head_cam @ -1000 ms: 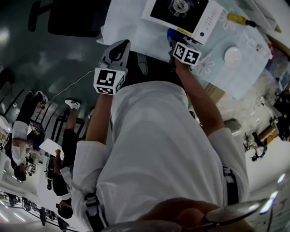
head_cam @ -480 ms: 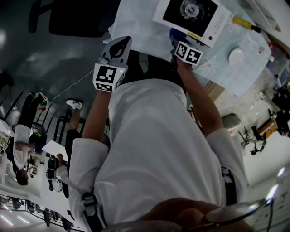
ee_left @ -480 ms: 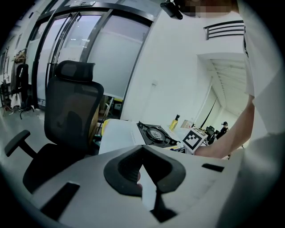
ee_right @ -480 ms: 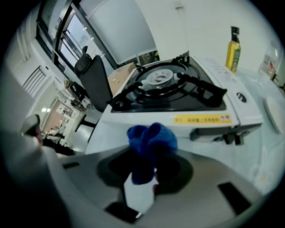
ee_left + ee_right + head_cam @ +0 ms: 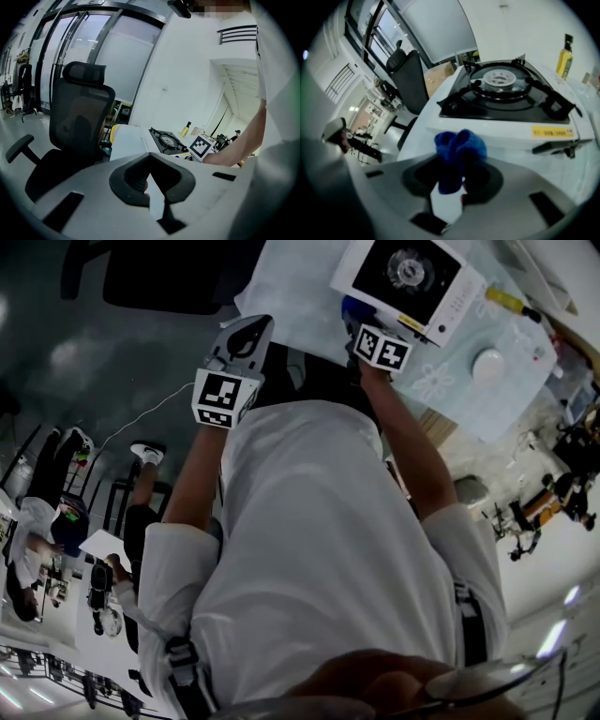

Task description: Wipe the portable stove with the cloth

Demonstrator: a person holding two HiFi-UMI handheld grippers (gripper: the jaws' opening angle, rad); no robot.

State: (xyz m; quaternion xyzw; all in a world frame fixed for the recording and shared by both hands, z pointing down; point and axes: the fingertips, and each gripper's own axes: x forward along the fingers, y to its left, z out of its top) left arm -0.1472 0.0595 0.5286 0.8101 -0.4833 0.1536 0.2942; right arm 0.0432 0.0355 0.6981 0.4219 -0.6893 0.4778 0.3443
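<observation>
The portable stove (image 5: 408, 277) is white with a black top and a round burner, and sits on the table at the top of the head view. My right gripper (image 5: 364, 322) hangs just off the stove's near front edge, shut on a bunched blue cloth (image 5: 352, 309). In the right gripper view the cloth (image 5: 458, 152) sticks up between the jaws of the gripper (image 5: 452, 182), short of the stove's (image 5: 506, 98) white front panel. My left gripper (image 5: 246, 337) is held off the table's edge to the left, with nothing in it. It looks shut (image 5: 153, 186) in its own view.
A light tablecloth (image 5: 450, 381) covers the table. A white round object (image 5: 489, 367) and a yellow-handled tool (image 5: 511, 302) lie right of the stove. A yellow bottle (image 5: 565, 55) stands behind it. A black office chair (image 5: 79, 124) stands beside the table's left end.
The stove has drifted right and up in the head view as the camera moved. The right gripper with the cloth stays at the stove's front edge. The left gripper has barely moved.
</observation>
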